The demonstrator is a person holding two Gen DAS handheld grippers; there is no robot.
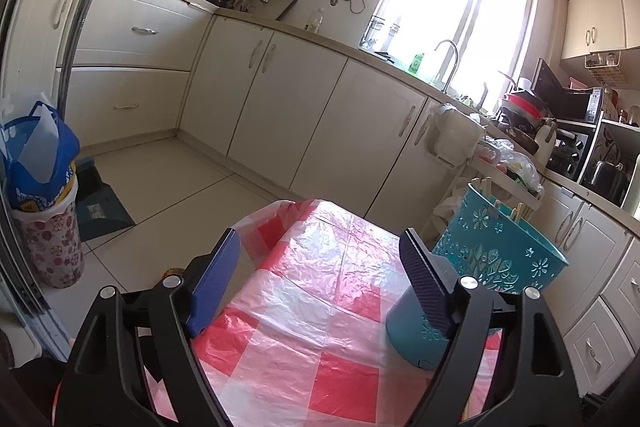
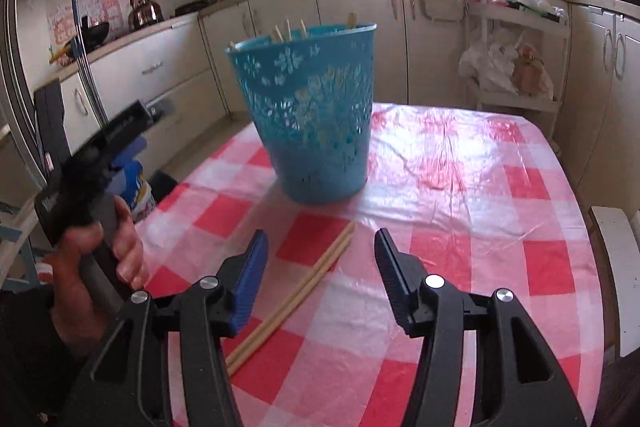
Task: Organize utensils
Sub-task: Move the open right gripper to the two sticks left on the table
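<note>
Left wrist view. Left gripper (image 1: 320, 259): jaws spread wide, nothing between them, only the tablecloth beyond. Table (image 1: 304, 307): covered in a red-and-white checked plastic cloth, glossy and creased. Teal basket (image 1: 504, 247): perforated flower pattern, standing on the table's right side, just behind the right-hand finger (image 1: 424, 279), which overlaps its lower wall; whether they touch cannot be told. Wooden sticks (image 1: 520, 213) poke above its rim. Background: cream cabinets, a floral bin (image 1: 52, 247) with a blue bag on the floor at left.

Right wrist view. Right gripper (image 2: 320, 267): jaws released, partly apart, pads pressing on nothing. Chopsticks (image 2: 296, 299): a pale wooden pair lying flat on the cloth, side by side, running diagonally from below the left finger up toward the basket; their upper ends lie between the two fingers. Teal basket (image 2: 316, 115): upright near the table's middle, beyond the chopsticks, more stick tips showing over its rim. Person's hand (image 2: 96, 259): at left edge, gripping the handle of the other gripper.
</note>
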